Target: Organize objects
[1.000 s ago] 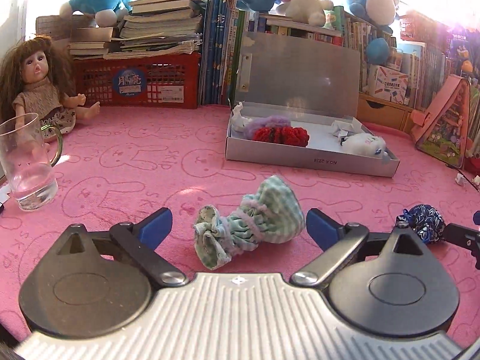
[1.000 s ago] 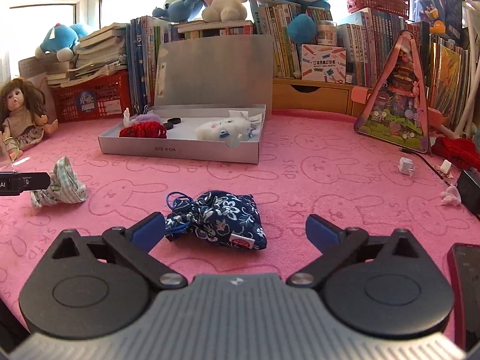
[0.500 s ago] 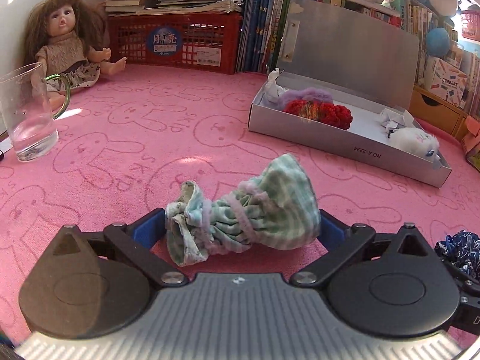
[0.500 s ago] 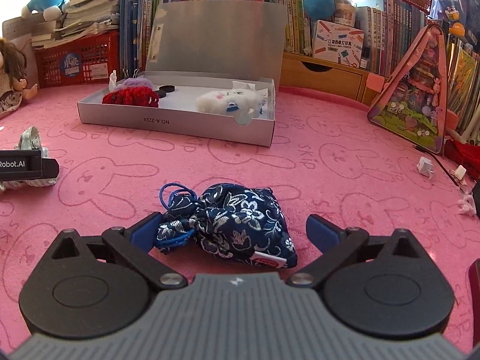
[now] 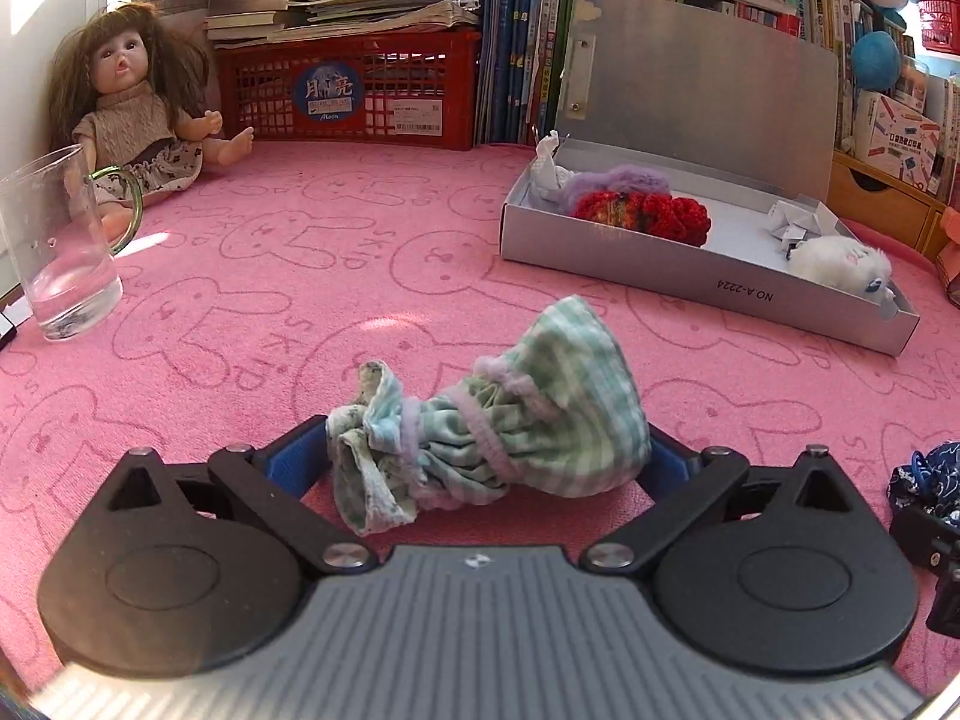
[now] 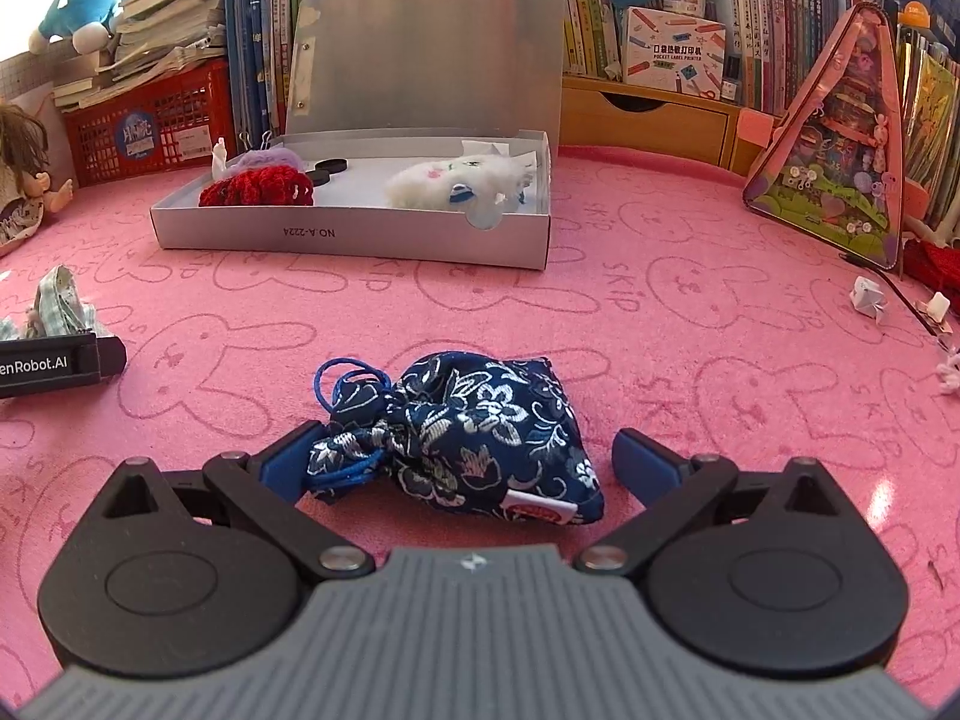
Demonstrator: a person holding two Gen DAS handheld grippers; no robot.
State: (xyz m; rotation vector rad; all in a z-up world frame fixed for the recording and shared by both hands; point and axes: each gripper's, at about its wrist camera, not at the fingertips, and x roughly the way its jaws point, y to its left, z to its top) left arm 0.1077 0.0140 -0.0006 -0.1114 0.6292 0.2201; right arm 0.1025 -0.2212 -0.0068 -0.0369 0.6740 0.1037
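Left wrist view: the left gripper stood with its jaws spread, one on each side of the green checked pouch, which lay on the pink tabletop. The pouch's long axis ran from its gathered mouth at 9 o'clock to its rounded base at 3 o'clock, across the jaw gap. The cloth appeared to touch or cover both blue pads; whether it was gripped could not be told. The open grey box, holding a red knitted item and a white plush toy, lay well apart toward 1 o'clock.

Right wrist view: the right gripper also had its jaws spread, around the navy floral pouch. The drawstring end at 9 o'clock touched the left pad; a clear gap remained before the right pad at 3 o'clock. The long axis again lay across the jaws. The box stood at 11 o'clock.

Judgement: each hand was nearest its own pouch, and closing the jaws was the likely next step, then carrying toward the box
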